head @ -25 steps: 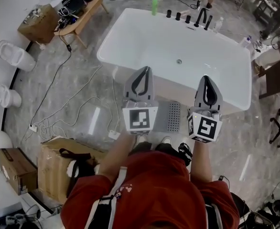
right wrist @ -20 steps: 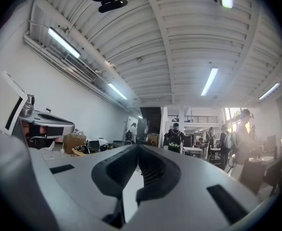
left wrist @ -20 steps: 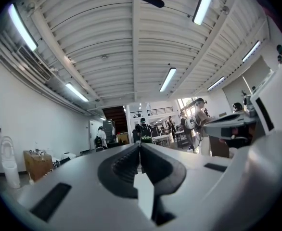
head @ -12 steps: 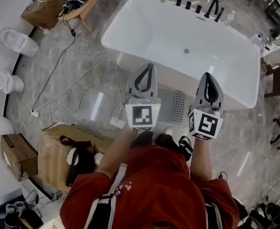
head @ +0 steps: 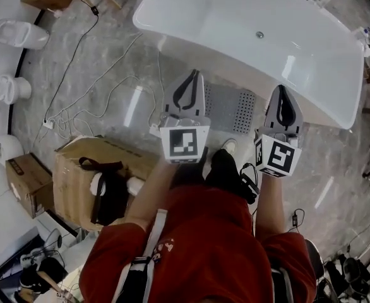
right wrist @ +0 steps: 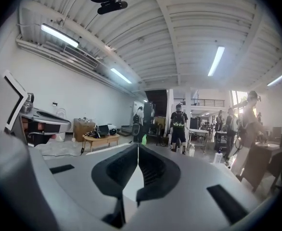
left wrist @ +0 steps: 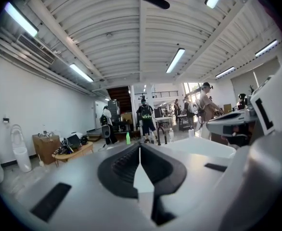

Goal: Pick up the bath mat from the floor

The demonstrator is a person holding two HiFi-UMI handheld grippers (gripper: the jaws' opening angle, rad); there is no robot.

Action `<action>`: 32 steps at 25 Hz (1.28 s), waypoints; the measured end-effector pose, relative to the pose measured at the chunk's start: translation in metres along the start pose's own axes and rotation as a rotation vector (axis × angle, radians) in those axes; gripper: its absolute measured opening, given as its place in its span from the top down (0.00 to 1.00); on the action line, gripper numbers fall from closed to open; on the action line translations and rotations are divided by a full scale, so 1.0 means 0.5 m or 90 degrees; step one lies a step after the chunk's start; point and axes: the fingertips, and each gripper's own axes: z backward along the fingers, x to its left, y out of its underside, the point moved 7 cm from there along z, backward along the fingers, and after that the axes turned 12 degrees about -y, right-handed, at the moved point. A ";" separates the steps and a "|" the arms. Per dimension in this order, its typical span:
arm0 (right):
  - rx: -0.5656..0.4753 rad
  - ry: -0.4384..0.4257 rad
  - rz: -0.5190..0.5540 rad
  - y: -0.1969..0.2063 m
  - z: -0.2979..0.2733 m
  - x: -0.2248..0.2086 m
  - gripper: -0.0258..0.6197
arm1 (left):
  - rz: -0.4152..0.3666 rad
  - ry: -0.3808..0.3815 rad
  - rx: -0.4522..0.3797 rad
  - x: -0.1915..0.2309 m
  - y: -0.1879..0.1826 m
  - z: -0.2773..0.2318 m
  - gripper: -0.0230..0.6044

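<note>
The bath mat (head: 230,108) is a grey perforated rectangle lying flat on the marble floor against the white bathtub (head: 235,24). In the head view, part of it shows between my two grippers, which are held side by side high above it. My left gripper (head: 194,74) covers the mat's left end and is shut on nothing. My right gripper (head: 283,89) hangs over the mat's right side, also shut and empty. Both gripper views look level across the room. They show the left gripper (left wrist: 140,146) and right gripper (right wrist: 138,146) with jaws pressed together. The mat is hidden in both.
A cardboard box (head: 77,166) with a black bag (head: 109,194) on it stands at my left. White cables (head: 96,106) trail over the floor toward the tub. Two toilets (head: 21,33) line the left wall. People (left wrist: 145,117) stand far across the room.
The head view has tilted down and moved forward: the tub has slid up the frame and more of the mat shows between the grippers. Both grippers stay shut and level.
</note>
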 end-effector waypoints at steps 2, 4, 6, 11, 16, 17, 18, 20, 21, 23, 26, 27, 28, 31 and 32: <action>0.007 -0.003 -0.005 0.040 -0.011 0.003 0.94 | 0.008 -0.004 0.021 -0.002 0.043 -0.009 0.94; 0.003 -0.005 -0.013 0.074 -0.016 0.011 0.94 | 0.006 0.001 0.054 -0.005 0.089 -0.010 0.94; 0.001 -0.010 -0.017 0.102 -0.020 0.018 0.94 | 0.001 0.009 0.076 -0.008 0.122 -0.011 0.94; 0.032 -0.019 -0.034 0.213 -0.029 0.043 0.94 | 0.033 0.008 0.110 -0.029 0.219 -0.015 0.94; 0.080 -0.038 -0.044 0.360 -0.051 0.069 0.94 | 0.029 0.031 0.155 -0.064 0.350 -0.019 0.94; 0.091 -0.040 -0.047 0.392 -0.052 0.076 0.94 | 0.025 0.035 0.164 -0.070 0.377 -0.017 0.94; 0.103 -0.043 -0.051 0.422 -0.052 0.083 0.94 | 0.024 0.037 0.173 -0.076 0.404 -0.015 0.94; 0.123 -0.052 -0.062 0.481 -0.054 0.097 0.94 | 0.032 0.032 0.190 -0.083 0.457 -0.014 0.94; 0.131 -0.058 -0.070 0.509 -0.057 0.103 0.94 | 0.038 0.029 0.198 -0.086 0.483 -0.014 0.94; 0.144 -0.068 -0.085 0.563 -0.065 0.110 0.94 | 0.037 0.030 0.210 -0.094 0.539 -0.017 0.94; 0.159 -0.073 -0.089 0.644 -0.075 0.117 0.94 | 0.033 0.023 0.211 -0.109 0.620 -0.021 0.94; 0.163 -0.073 -0.087 0.670 -0.077 0.119 0.94 | 0.034 0.021 0.210 -0.114 0.645 -0.022 0.94; 0.165 -0.073 -0.087 0.695 -0.078 0.121 0.94 | 0.034 0.020 0.208 -0.119 0.670 -0.022 0.94; 0.170 -0.066 -0.092 0.774 -0.080 0.124 0.94 | 0.035 0.018 0.208 -0.139 0.749 -0.024 0.94; 0.175 -0.064 -0.092 0.802 -0.080 0.125 0.94 | 0.038 0.016 0.211 -0.146 0.778 -0.024 0.94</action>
